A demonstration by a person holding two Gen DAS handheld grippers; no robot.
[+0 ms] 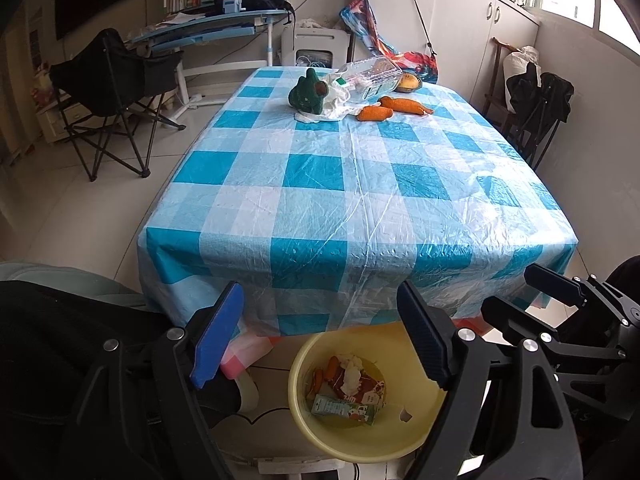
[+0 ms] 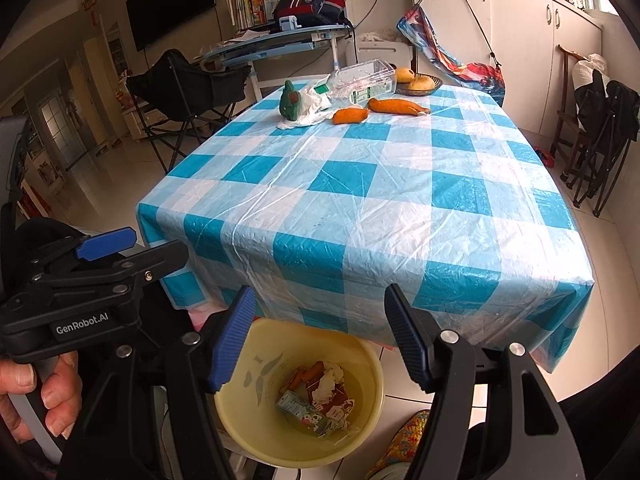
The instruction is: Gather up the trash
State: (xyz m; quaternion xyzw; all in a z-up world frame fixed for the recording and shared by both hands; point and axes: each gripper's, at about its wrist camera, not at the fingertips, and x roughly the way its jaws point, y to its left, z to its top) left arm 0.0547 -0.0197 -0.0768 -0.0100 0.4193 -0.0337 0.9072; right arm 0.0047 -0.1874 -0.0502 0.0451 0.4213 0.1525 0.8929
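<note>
Bin (image 1: 416,436) on the floor before the desk (image 1: 320,184), carton (image 1: 344,408) and scraps inside it, carrots (image 1: 394,108), toy (image 1: 308,94), bottle (image 1: 368,76) at the desk's far end

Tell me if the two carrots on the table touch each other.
Cannot tell. In both wrist views the short carrot and the long carrot meet end to end, but they are too far off to show contact or gap.

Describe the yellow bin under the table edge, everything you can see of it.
The yellow bin is a round, open-topped plastic pail, pale yellow, with a faded leaf print on its inner wall. It stands upright on the tiled floor, partly under the checked tablecloth's overhang. Inside lie a green milk carton, a red printed wrapper, crumpled white tissue and orange carrot pieces. Neither gripper touches it.
</note>
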